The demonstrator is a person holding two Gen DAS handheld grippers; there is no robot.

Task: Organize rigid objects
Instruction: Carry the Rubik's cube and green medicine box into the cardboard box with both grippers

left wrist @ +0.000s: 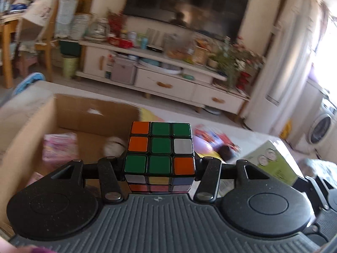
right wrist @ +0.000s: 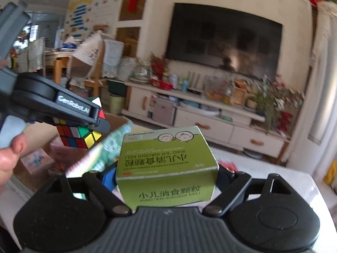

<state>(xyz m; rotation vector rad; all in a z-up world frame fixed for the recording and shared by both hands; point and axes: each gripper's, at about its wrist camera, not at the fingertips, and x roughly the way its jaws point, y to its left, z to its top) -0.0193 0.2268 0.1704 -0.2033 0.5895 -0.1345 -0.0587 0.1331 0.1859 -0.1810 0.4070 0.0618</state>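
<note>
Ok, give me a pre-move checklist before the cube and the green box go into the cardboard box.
1. Left gripper clamped on the Rubik's cube: ok.
2. Right gripper clamped on the green box: ok.
3. Cardboard box open on top: ok.
4. Free floor inside it beside the pink packet: ok.
5. Grippers clear of each other: cannot tell.

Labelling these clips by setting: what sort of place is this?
Most likely a home living room: a big television on the wall, a low cabinet cluttered with bottles and plants beneath it, and a washing machine off to the side.
</note>
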